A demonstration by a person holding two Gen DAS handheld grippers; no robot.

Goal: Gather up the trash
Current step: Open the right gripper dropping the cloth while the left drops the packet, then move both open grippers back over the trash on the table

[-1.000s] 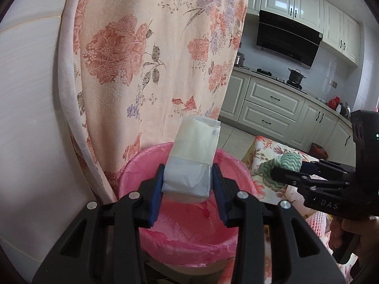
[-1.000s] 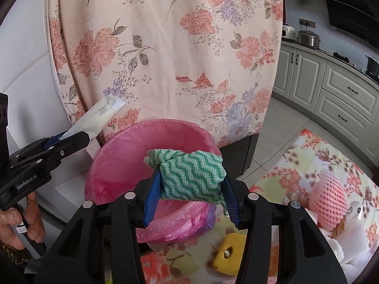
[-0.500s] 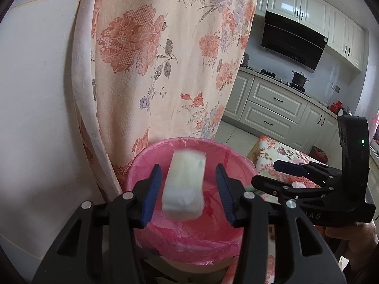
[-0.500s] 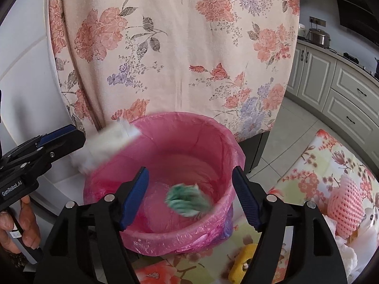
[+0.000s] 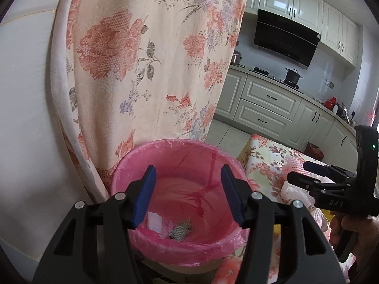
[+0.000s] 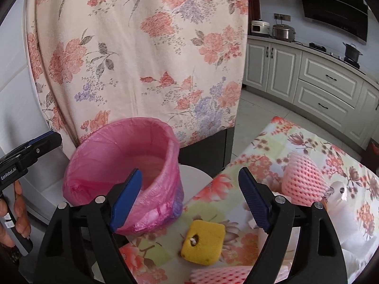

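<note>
Packet (image 5: 155, 221) and cloth (image 5: 182, 230) dropped since earlier, now in bin (image 5: 213, 151) below left tongs (image 5: 188, 195); both tongs empty, opening; right tongs (image 6: 189, 200) beside bin.

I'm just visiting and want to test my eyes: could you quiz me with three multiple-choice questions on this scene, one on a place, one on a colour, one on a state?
1. Where does the green wavy cloth lie?
A. inside the bin
B. on the table
C. in the right gripper

2. What colour is the bin liner?
A. black
B. pink
C. white

3. What is between the fingers of the left gripper?
A. a white packet
B. a sponge
C. nothing

Answers:
1 A, it rests on the bin's bottom beside a white packet.
2 B, pink plastic folds over the rim.
3 C, its jaws are opening with nothing between them.
</note>
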